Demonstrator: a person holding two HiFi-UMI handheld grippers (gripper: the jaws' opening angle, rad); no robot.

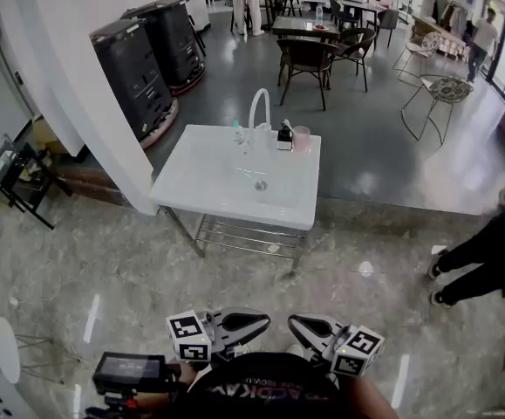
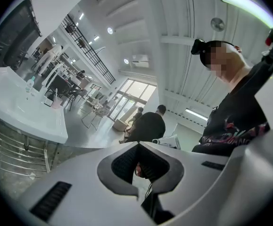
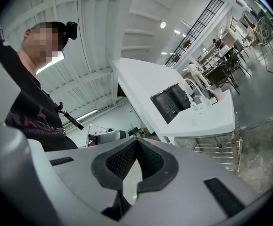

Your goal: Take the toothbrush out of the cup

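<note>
A pale pink cup (image 1: 301, 138) stands at the back rim of the white sink (image 1: 200, 190), right of the curved faucet (image 1: 259, 107). It is too small here to make out a toothbrush in it. The cup also shows far off in the left gripper view (image 2: 56, 103) and the right gripper view (image 3: 217, 94). Both grippers are held low, close to my body and several steps short of the sink. The left gripper (image 1: 263, 322) (image 2: 137, 145) is shut and holds nothing. The right gripper (image 1: 293, 322) (image 3: 136, 140) is shut too, also with nothing in it. Their tips point at each other.
A small bottle (image 1: 237, 132) and a black item (image 1: 284, 135) stand by the faucet. Black machines (image 1: 147, 59) sit behind a white pillar at the left. Chairs and tables (image 1: 322, 51) lie beyond the sink. A person's legs (image 1: 487, 260) are at the right.
</note>
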